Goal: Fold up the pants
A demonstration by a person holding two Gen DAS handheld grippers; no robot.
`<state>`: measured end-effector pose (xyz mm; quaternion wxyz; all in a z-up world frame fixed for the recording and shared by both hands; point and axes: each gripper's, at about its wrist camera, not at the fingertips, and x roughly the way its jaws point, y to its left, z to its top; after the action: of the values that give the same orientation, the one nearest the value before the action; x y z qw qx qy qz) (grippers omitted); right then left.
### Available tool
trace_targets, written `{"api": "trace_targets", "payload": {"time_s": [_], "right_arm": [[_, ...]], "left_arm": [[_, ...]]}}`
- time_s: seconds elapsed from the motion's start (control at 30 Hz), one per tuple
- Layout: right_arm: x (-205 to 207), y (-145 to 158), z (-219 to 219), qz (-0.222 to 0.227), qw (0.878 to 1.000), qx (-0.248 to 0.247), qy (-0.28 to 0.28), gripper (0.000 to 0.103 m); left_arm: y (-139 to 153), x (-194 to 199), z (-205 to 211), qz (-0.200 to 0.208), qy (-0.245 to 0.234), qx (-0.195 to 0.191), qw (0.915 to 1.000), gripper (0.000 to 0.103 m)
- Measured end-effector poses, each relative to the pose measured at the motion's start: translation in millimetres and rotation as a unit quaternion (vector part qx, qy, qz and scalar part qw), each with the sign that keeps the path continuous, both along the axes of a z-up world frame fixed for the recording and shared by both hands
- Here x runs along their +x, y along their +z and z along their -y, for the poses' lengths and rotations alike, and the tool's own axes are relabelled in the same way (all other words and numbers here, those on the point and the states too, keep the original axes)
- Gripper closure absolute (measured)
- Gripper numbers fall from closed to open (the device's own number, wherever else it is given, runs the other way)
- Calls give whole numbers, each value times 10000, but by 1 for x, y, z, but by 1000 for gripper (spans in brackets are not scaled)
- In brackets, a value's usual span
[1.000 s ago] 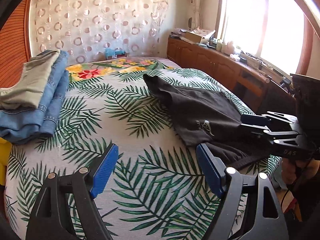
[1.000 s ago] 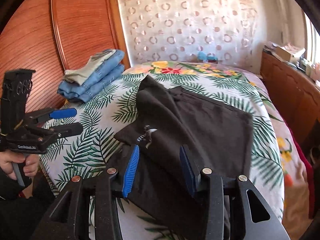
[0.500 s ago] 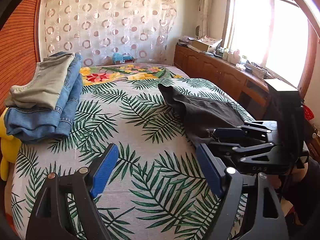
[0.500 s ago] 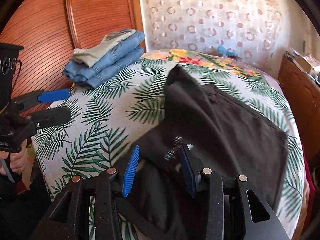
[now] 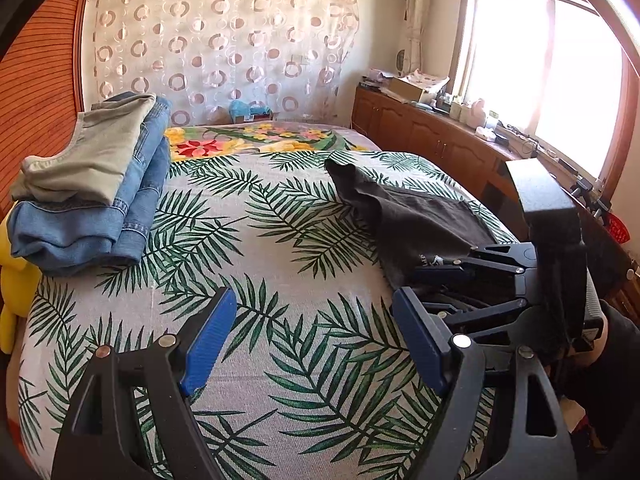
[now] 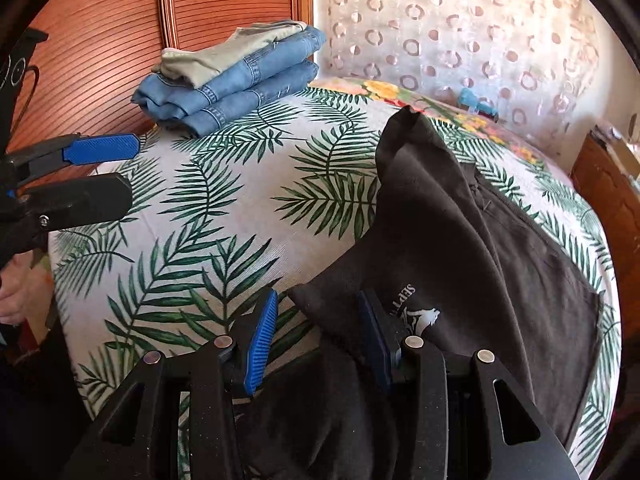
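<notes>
Dark grey pants [image 6: 480, 248] with a white logo lie on the leaf-print bed, partly folded, with one part hanging over the near edge. They also show in the left wrist view [image 5: 412, 216] at the right. My right gripper [image 6: 316, 336] is open, its jaws on either side of the pants' near corner by the logo, not closed on it. My left gripper [image 5: 316, 344] is open and empty above bare bedspread, left of the pants. It shows in the right wrist view [image 6: 100, 172] at the far left.
A stack of folded jeans with a khaki garment on top [image 5: 96, 188] sits at the bed's far left, also seen in the right wrist view [image 6: 236, 76]. A wooden headboard [image 6: 120, 40], a curtain and a wooden cabinet [image 5: 432, 136] under the window surround the bed.
My right gripper has moved down and forward to the pants' near corner by the logo. My left gripper has drawn back and dropped lower at the bed's near edge. Both stayed open.
</notes>
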<state>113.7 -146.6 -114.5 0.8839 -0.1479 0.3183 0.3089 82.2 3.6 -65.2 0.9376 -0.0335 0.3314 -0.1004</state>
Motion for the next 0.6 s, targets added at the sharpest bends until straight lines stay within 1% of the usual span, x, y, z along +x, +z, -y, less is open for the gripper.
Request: {"api": "trace_targets", "payload": {"time_s": [0.07, 0.1, 0.13, 0.17, 0.2, 0.23, 0.27, 0.43, 0.47, 0.6], "right_arm": [[0, 1, -4, 3, 10000, 1, -7, 59], [0, 1, -4, 2, 10000, 12, -4, 61], [0, 2, -4, 1, 10000, 11, -11, 65], [1, 2, -3, 18, 10000, -2, -60, 74], [4, 2, -3, -7, 9999, 24, -102, 80], [6, 3, 0, -56, 9998, 109, -127, 85], [6, 6, 4, -55, 9996, 247, -149, 94], [3, 34, 32, 200, 9958, 836, -300, 97], [3, 39, 38, 236, 9951, 902, -341, 98], [5, 53, 57, 382, 9937, 905, -532, 99]], "left_arm": [[-1, 0, 1, -9, -17, 5, 10000, 22], [-1, 0, 2, -13, -21, 11, 10000, 22], [-1, 0, 2, -17, -33, 13, 10000, 22], [-1, -1, 3, -20, -44, 14, 10000, 22], [-2, -1, 4, -31, -58, 23, 10000, 22], [-2, -1, 4, -38, -74, 32, 10000, 22], [-2, -1, 5, -43, -103, 52, 9999, 22], [0, 2, 12, -26, -208, 110, 9997, 22], [1, 3, 15, -16, -245, 128, 9996, 22], [3, 13, 26, 32, -405, 282, 9988, 22]]}}
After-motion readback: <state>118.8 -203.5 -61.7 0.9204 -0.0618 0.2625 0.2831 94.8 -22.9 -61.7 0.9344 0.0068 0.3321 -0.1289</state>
